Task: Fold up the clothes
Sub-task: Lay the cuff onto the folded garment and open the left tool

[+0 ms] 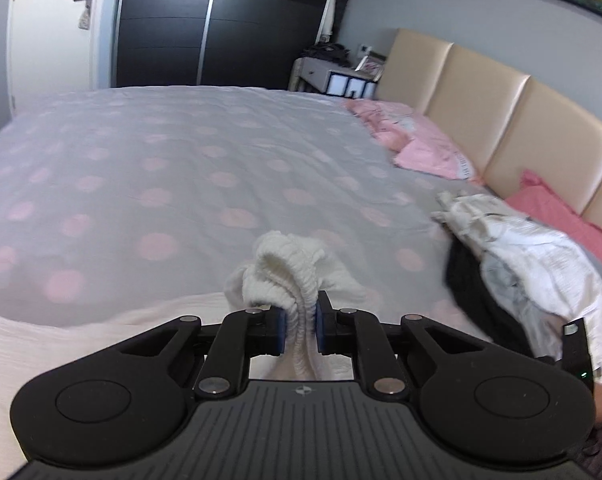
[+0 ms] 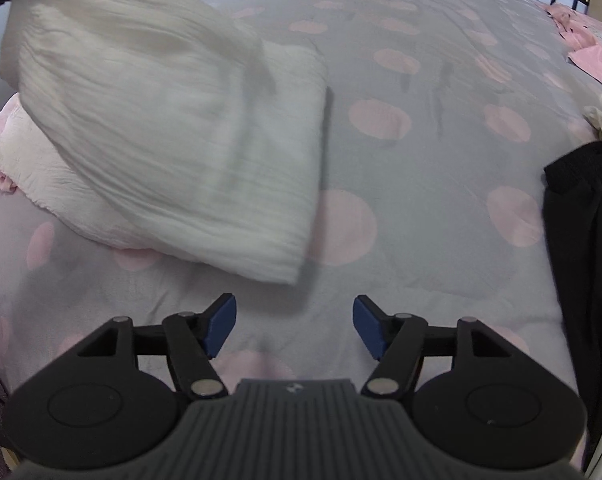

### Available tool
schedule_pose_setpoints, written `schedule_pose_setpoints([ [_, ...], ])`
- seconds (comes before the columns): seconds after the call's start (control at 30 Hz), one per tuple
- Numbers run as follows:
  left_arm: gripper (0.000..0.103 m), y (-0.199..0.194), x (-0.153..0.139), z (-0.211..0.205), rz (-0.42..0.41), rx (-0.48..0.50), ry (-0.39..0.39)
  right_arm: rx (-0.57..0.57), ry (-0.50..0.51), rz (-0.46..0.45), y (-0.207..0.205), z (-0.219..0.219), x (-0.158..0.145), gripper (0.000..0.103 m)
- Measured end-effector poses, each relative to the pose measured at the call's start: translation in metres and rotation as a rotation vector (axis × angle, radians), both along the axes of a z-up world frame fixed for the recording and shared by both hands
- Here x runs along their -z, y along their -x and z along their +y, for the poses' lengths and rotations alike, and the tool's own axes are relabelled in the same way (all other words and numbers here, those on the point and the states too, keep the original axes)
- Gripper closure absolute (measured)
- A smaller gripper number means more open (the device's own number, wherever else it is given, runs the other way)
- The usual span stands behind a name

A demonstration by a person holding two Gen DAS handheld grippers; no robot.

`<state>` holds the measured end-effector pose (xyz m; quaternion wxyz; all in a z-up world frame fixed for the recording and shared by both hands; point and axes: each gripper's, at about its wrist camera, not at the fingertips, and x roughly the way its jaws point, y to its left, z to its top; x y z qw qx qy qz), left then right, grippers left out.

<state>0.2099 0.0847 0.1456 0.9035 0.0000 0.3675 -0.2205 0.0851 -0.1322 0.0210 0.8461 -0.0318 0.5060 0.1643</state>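
The left gripper (image 1: 300, 325) is pinching a bunched, ribbed edge of the white garment (image 1: 289, 270), its blue pads pressed tight on the gathered cloth. In the right wrist view that same white garment (image 2: 173, 128) is hanging from the upper left corner and draping down onto the bedspread (image 2: 421, 200), its long axis running diagonally from upper left toward the lower middle. The fabric is looking crinkled, like a soft gauze with fine ridges along its length, and its lower end is lying as a fairly square, straight-edged panel on the bed. The right gripper (image 2: 294, 328) is hovering just short of that lower hem with its jaws spread wide and nothing between them. The bedspread is showing grey with pale pink dots, lightly creased. Off to the right, a black garment (image 2: 577, 240) is lying beside a rumpled white pile (image 1: 533, 256), blurred here, so possibly several pieces. A padded beige headboard (image 1: 501, 112) is lining the far side.
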Motion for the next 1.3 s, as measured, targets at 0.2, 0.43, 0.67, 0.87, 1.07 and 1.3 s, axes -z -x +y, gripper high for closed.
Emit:
schedule_pose_setpoints([
  [0.2, 0.092, -0.013, -0.008, 0.075, 0.075, -0.136, -0.106, -0.03, 0.006, 0.017, -0.009, 0.016, 0.005, 0.035],
  [0.43, 0.092, -0.024, 0.007, 0.151, 0.117, -0.264, -0.214, -0.059, 0.02, 0.05, -0.02, 0.035, 0.015, 0.035],
  [0.67, 0.091, -0.045, 0.054, 0.202, 0.159, -0.354, -0.291, -0.072, 0.01, 0.062, -0.03, 0.046, 0.022, 0.034],
  [0.87, 0.081, -0.049, 0.093, 0.214, 0.215, -0.408, -0.348, -0.108, -0.04, 0.031, -0.034, 0.059, 0.018, 0.034],
  [1.07, 0.049, -0.036, 0.1, 0.215, 0.192, -0.424, -0.389, -0.231, -0.076, -0.023, -0.02, 0.095, 0.012, 0.034],
  [1.3, 0.046, -0.017, 0.087, 0.215, 0.17, -0.452, -0.337, -0.294, -0.034, -0.061, -0.019, 0.137, 0.026, 0.034],
])
